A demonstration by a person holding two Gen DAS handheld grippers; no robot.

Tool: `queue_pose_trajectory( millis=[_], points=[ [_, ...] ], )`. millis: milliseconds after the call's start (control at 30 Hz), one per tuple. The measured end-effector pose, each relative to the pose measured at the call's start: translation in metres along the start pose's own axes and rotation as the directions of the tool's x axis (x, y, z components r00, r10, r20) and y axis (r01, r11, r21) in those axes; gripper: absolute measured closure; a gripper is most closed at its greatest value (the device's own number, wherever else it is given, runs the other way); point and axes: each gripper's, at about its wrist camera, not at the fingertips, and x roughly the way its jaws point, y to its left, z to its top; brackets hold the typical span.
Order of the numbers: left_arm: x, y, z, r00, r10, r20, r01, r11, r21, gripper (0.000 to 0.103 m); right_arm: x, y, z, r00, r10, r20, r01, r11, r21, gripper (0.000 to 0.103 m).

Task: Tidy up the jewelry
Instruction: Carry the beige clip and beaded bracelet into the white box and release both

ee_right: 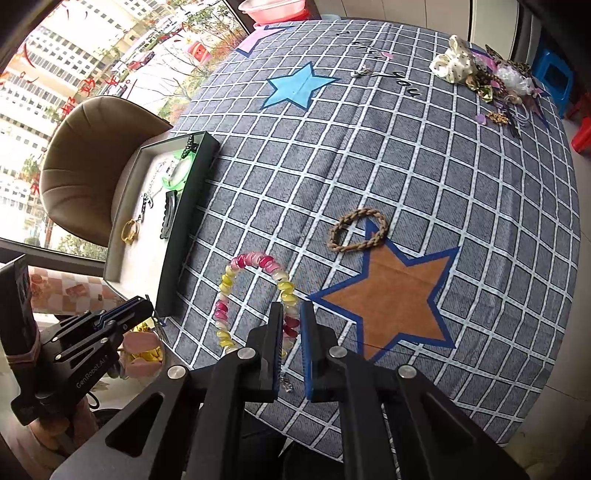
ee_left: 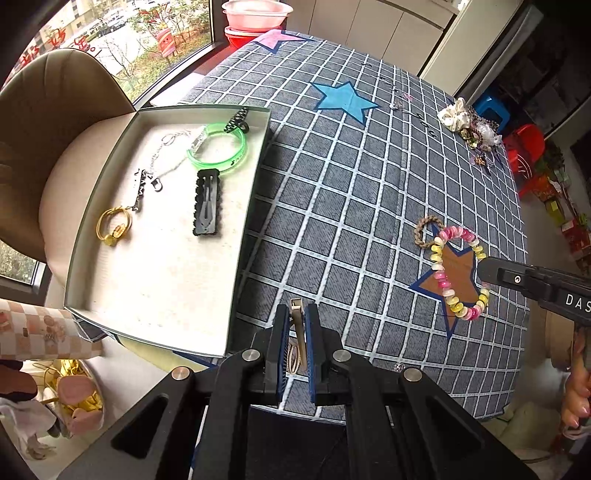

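My left gripper [ee_left: 297,314] is shut on a beige hair clip [ee_left: 298,325], held above the tablecloth beside the open box [ee_left: 236,236]. The box holds a green bangle [ee_left: 218,149], a black hair clip [ee_left: 207,201], a gold ring bracelet [ee_left: 114,225] and a silver chain [ee_left: 162,155]. My right gripper [ee_right: 291,314] is shut on a pink, yellow and white beaded bracelet [ee_right: 225,288], which hangs lifted over the cloth; it also shows in the left wrist view [ee_left: 460,271]. A brown braided hair tie [ee_right: 358,229] lies on the cloth beyond it.
A pile of scrunchies and bows [ee_right: 480,74] lies at the table's far right. A small silver piece [ee_right: 364,71] lies near the blue star. A brown chair [ee_right: 92,162] stands behind the box. Pink and red basins [ee_left: 255,18] are at the far end.
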Motion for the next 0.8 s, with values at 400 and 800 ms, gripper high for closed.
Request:
queue_pose_trajectory(
  millis=[400, 800],
  points=[
    [-0.031, 0.127, 0.027, 0.999, -0.001, -0.035, 0.001, 1.000, -0.010, 0.087, 0.053, 0.107, 0.032, 1.000, 0.009, -0.028, -0.011, 0.999, -0.045, 0.094],
    [0.007, 0.185, 0.037, 0.993, -0.011, -0.116, 0.009, 1.000, -0.023, 0.087, 0.123, 0.192, 0.068, 0.994, -0.018, -0.112, 0.005, 0.993, -0.117, 0.094]
  ],
)
